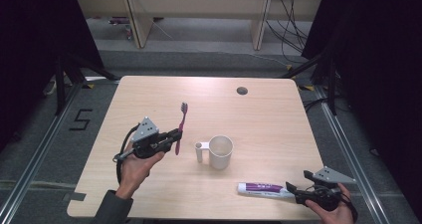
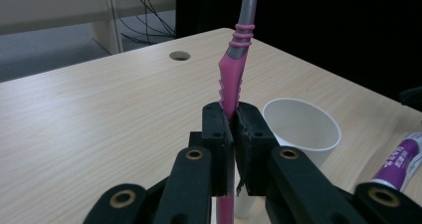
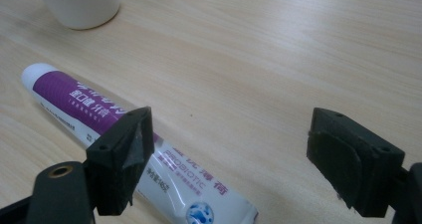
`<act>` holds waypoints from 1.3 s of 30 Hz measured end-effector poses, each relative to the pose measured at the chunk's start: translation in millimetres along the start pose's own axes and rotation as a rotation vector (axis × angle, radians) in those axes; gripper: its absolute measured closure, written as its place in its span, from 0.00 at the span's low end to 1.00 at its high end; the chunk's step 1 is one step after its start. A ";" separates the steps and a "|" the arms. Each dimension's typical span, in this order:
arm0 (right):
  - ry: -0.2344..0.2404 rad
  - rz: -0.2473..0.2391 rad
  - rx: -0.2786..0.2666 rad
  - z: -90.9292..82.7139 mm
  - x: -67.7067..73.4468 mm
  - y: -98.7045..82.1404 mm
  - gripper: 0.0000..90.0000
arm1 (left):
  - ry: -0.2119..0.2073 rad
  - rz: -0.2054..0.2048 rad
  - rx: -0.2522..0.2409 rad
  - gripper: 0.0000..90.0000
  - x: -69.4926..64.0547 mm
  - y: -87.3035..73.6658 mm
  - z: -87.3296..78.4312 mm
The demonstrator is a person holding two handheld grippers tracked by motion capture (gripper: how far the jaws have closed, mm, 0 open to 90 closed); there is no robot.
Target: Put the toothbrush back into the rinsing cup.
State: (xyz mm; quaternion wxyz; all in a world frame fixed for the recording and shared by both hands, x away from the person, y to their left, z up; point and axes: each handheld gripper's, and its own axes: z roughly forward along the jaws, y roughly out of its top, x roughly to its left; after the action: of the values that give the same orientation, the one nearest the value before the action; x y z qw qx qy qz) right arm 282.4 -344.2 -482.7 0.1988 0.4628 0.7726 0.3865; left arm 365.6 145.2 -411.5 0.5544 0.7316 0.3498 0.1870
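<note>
l gripper [image 1: 175, 136]: jaws clamped tight on pink toothbrush [image 1: 180, 126] at the handle, brush lifted off table, bristle end pointing away from person, prob so handle end can drop into cup.
cup [image 1: 220, 152]: white, upright, handle toward l gripper, mouth open; sits just right of the brush, mid-table.
r gripper [image 1: 300, 181]: jaws wide apart, holding nothing; one jaw over tail of toothpaste tube [image 1: 263, 188], looks lined up for a grab.
tube: lying flat nr front edge of table [image 1: 149, 92], little room there.
free space: far half of tabletop bare apart from cable hole [image 1: 242, 90]; clear path brush → cup.
</note>
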 end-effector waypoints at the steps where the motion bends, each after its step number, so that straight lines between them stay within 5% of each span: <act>1: -0.001 0.000 0.000 0.0 -0.1 0.1 0.22 | -0.004 -0.001 -0.008 0.92 -1.1 0.9 0.9; 14: 0.000 -0.001 -0.001 -0.3 -0.3 0.1 0.22 | -0.021 -0.001 -0.101 0.92 -13.8 13.9 10.3; 39: 0.001 -0.007 -0.003 -0.3 -0.4 0.3 0.22 | -0.055 -0.006 -0.126 0.92 -22.3 17.0 35.1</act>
State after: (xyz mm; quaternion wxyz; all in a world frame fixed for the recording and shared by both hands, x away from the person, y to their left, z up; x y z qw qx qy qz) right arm 282.5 -344.6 -482.3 0.2003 0.4596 0.7738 0.3872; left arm 378.7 102.9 -404.0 0.6092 0.6992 0.3242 0.1869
